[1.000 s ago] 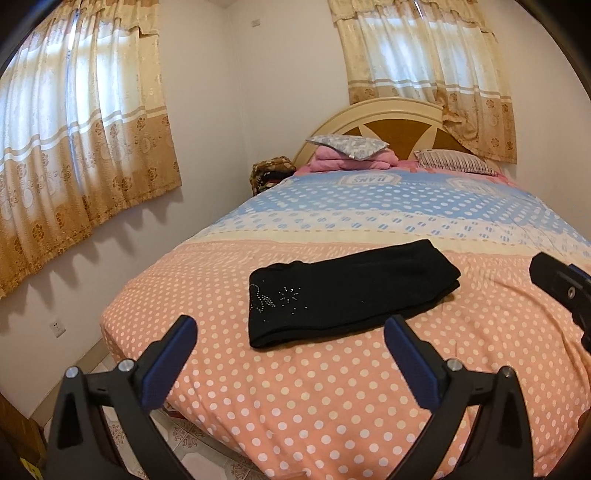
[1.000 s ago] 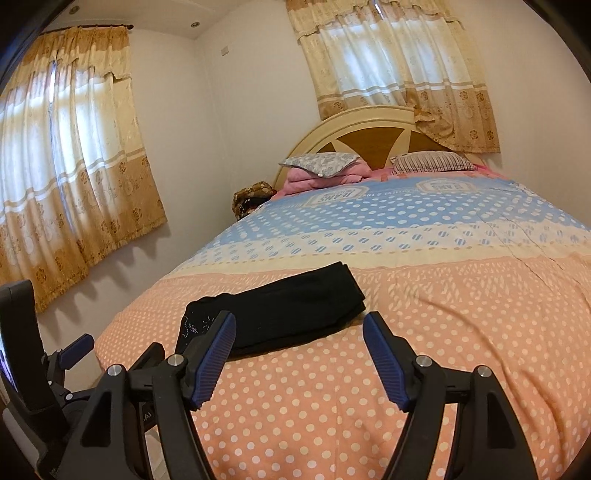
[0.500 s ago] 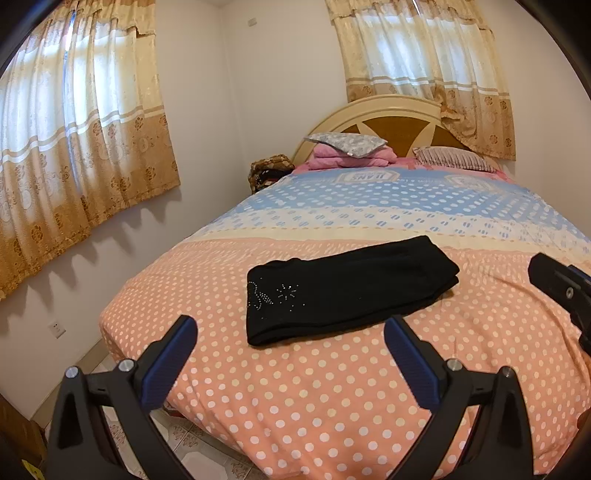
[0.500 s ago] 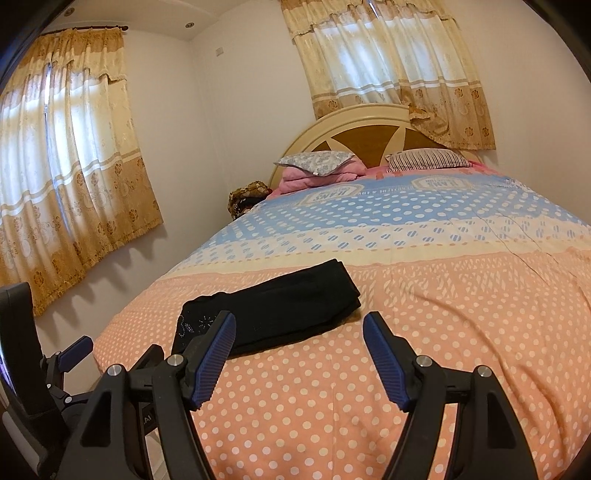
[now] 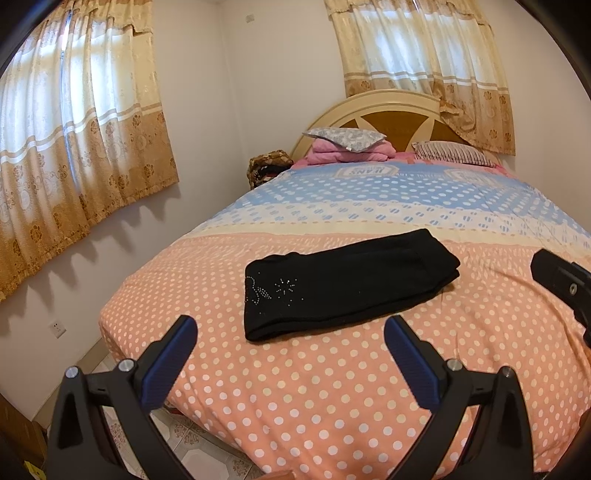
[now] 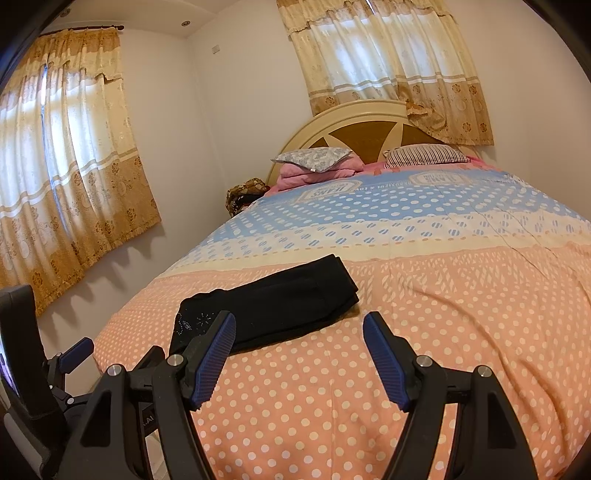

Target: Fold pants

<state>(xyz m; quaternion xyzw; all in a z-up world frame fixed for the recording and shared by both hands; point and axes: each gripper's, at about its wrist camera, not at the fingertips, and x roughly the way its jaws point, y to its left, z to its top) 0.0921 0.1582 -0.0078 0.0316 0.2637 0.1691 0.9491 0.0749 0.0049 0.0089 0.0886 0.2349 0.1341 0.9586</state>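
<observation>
We held both claws wide open, empty, short of the pants (image 5: 347, 284). The pants lay crosswise just ahead of our left claw (image 5: 290, 332), and ahead-left of our right claw (image 6: 299, 328).

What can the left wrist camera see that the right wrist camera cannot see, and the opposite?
Only the left wrist view shows the white wall socket and the tiled floor under the bed's corner. Only the right wrist view shows the ceiling spotlights and the dark curtain rod. Both show the folded black pants with a rhinestone pattern lying on the polka-dot bedspread, the pink folded blanket, and both open grippers, left gripper and right gripper, holding nothing.
</observation>
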